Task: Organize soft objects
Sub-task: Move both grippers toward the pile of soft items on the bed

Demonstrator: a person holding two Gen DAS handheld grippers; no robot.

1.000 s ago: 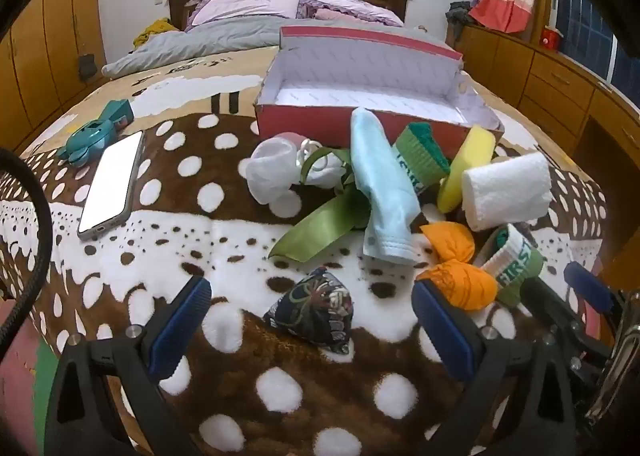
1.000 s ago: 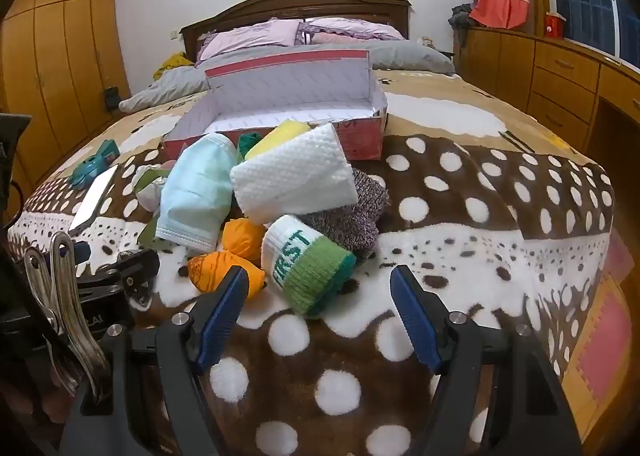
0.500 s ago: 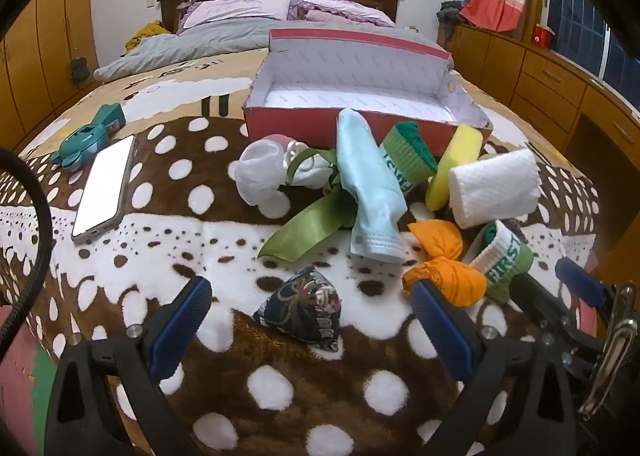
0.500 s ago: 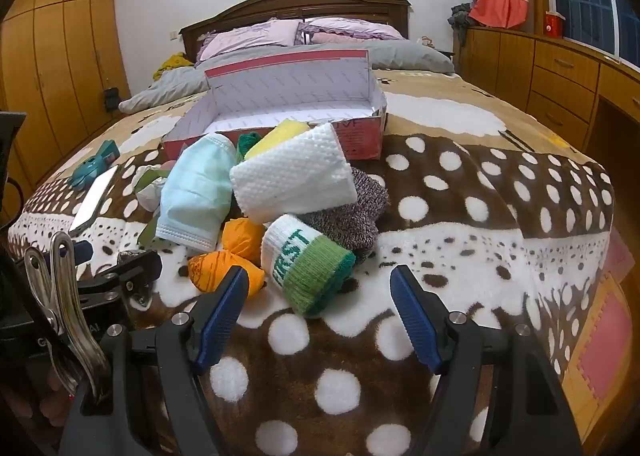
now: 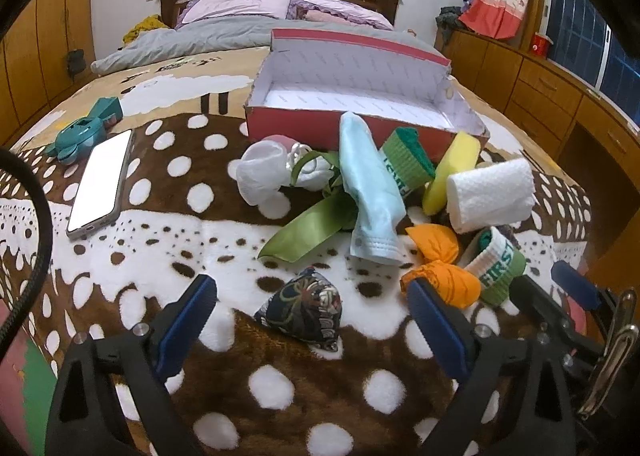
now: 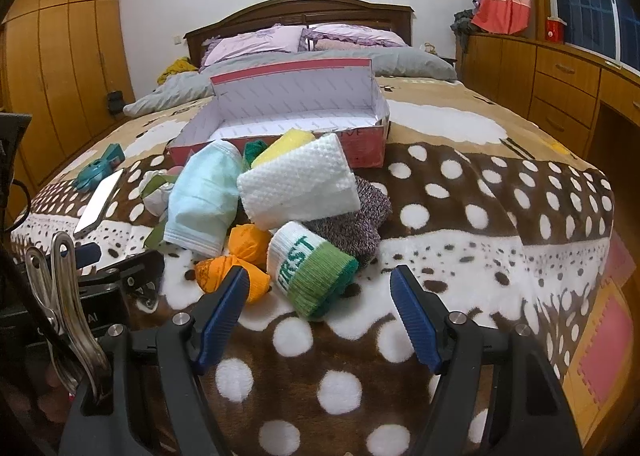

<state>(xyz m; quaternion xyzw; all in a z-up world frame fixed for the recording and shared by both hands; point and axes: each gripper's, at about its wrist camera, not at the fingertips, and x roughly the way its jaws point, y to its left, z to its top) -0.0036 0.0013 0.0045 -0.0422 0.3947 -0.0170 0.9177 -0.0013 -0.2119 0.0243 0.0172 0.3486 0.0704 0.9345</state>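
Note:
Soft items lie piled on the spotted blanket before an open red box [image 5: 352,123] [image 6: 280,135]. My left gripper [image 5: 314,320] is open, straddling a dark patterned pouch [image 5: 304,306]. My right gripper [image 6: 320,304] is open, just short of a white-green "FIRST" sock [image 6: 310,268] [image 5: 498,262]. Nearby are an orange cloth [image 5: 440,260] [image 6: 236,256], a light blue sock [image 5: 370,191] [image 6: 204,199], a white rolled towel [image 5: 490,195] [image 6: 300,185], a yellow sponge [image 5: 456,171], a green ribbon [image 5: 308,228], a white sock [image 5: 262,171] and a grey knit [image 6: 352,219].
A phone [image 5: 102,183] and a teal toy [image 5: 86,129] lie on the blanket at left. Pillows and a grey quilt sit at the headboard [image 6: 304,11]. Wooden drawers [image 6: 560,83] line the right wall; a wardrobe [image 6: 56,67] lines the left.
The left gripper has eased slightly left and back, so the pouch sits more centred between its fingers. The right gripper has not moved.

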